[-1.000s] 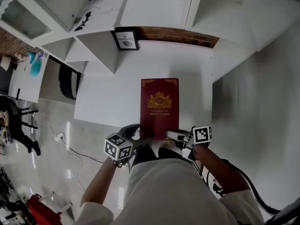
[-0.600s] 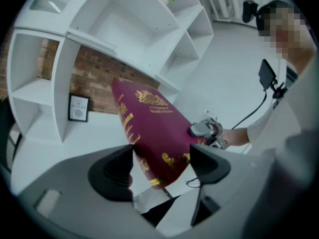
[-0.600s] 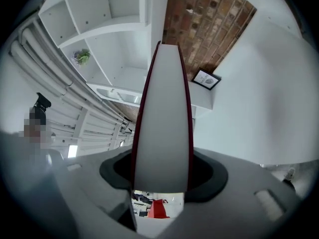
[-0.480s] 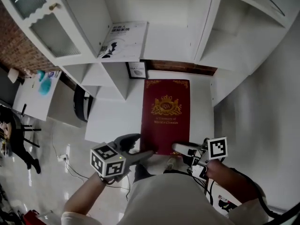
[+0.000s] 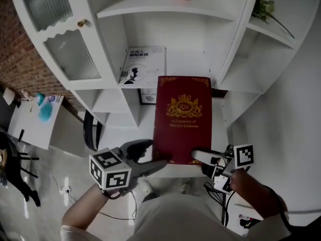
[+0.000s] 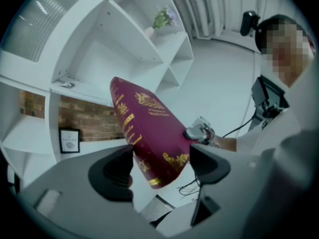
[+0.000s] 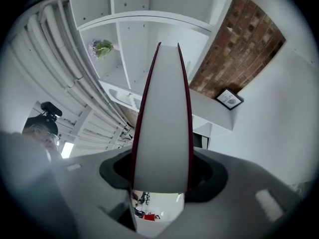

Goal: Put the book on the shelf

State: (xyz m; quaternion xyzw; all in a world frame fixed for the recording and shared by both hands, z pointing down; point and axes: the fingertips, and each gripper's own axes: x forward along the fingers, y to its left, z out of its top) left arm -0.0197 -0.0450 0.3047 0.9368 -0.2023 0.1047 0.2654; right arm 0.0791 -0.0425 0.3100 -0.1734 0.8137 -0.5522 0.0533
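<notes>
Book (image 5: 183, 119), a thick maroon hardback with gilt ornament on its cover, held in the air in front of a white shelf (image 5: 170, 6), cover up towards the head view and far end pointing at the open compartments. Right gripper (image 7: 162, 171): jaws at middling width, closed across the thickness of the book at its near end, one pad on each cover with the pale page edge between them. Left gripper (image 6: 162, 168): jaws set wide about the near corner on the spine side, one pad against the spine, the other against the cover edge; both appear to bear on it. A pale book (image 5: 143, 64) lies in the compartment just beyond the far end, a framed picture (image 5: 147, 95) stands on the ledge below it, and a plant (image 5: 263, 6) sits in a side compartment to the right. Handling, as judged: the boards look rigid, so the book should travel as one stiff slab without sagging. It is probably fairly heavy, and because it is held only at the near end, its weight will tend to tip the far end down. The smooth cover may slide under the pads. The best hold is across the thickness, close to the spine.
</notes>
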